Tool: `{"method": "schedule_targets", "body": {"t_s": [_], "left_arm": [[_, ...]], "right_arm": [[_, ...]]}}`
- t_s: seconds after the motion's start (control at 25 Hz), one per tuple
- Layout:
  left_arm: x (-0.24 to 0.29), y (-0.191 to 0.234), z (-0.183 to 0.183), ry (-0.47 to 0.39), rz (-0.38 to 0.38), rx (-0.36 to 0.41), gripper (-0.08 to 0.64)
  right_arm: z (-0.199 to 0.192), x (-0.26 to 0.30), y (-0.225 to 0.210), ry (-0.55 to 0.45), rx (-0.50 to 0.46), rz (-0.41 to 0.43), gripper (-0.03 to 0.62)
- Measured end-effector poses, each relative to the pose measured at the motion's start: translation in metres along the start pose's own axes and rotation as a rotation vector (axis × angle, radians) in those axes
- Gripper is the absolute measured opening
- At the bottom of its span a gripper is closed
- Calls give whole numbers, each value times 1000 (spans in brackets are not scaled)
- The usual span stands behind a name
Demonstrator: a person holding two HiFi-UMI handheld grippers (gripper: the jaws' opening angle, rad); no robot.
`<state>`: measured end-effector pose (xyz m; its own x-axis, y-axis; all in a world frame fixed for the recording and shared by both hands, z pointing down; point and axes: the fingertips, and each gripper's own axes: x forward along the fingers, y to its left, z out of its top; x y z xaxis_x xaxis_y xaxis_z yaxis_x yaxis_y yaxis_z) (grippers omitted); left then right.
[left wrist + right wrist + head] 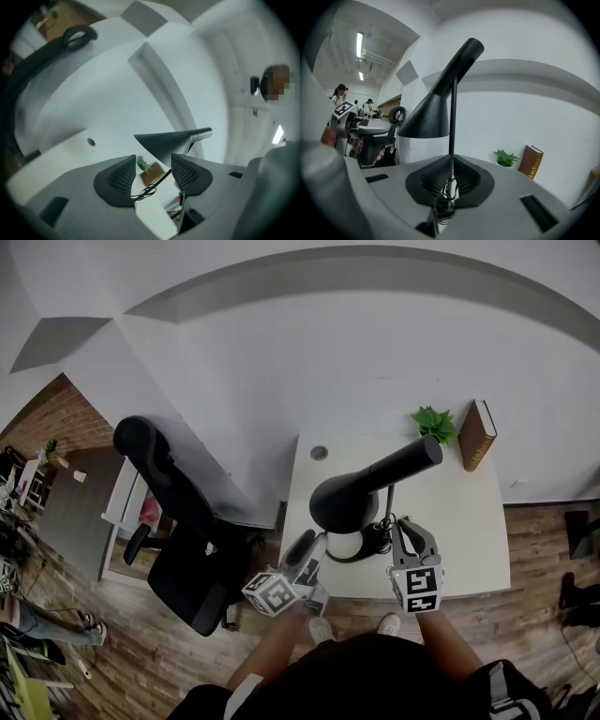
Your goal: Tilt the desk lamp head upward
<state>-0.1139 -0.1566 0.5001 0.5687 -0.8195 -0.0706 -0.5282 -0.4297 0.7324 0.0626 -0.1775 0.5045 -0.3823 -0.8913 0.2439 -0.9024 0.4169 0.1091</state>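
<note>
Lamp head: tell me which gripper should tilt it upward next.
Left. The left gripper is open, with the lamp head just beyond its jaws. The right gripper is shut on the thin stem, apparently steadying the lamp, so it is probably best kept there.

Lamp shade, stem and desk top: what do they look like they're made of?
The shade: likely painted metal, matte black, judging by the smooth cone and soft, even sheen. The stem: a thin black rod, probably metal, since it is straight despite its thinness. The desk top: white laminate or painted board, matte, with a flat surface and no visible grain.
</note>
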Motion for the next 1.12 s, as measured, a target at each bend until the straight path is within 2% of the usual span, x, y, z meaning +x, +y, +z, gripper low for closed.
{"method": "schedule_targets", "body": {"t_s": [0.08,0.12,0.24,0.44,0.68,0.84,0.88,0.96,1.12], "left_arm": [[2,-4,1,-40,-102,-175,223],[3,-8,2,-61,-150,-226,233],[9,-21,5,-86,-245,-302,245],[25,-27,9,-107,-292,-465,253],[37,-25,12,-128,-280,-542,253],[41,-25,15,-129,-263,-544,248],[42,-24,15,-121,-248,-544,215],[44,-21,13,-104,-228,-554,145],[44,-21,13,-88,-240,-567,135]], "right_arm": [[-3,5,-1,8,-11,5,23],[-2,6,-2,7,-15,6,26],[2,11,-4,-6,-19,5,34],[4,25,1,9,-61,35,69],[1,36,5,32,-74,30,78],[1,42,4,38,-102,16,78],[2,42,4,37,-104,14,54],[3,42,3,34,-97,15,46],[3,42,3,20,-76,22,41]]}}
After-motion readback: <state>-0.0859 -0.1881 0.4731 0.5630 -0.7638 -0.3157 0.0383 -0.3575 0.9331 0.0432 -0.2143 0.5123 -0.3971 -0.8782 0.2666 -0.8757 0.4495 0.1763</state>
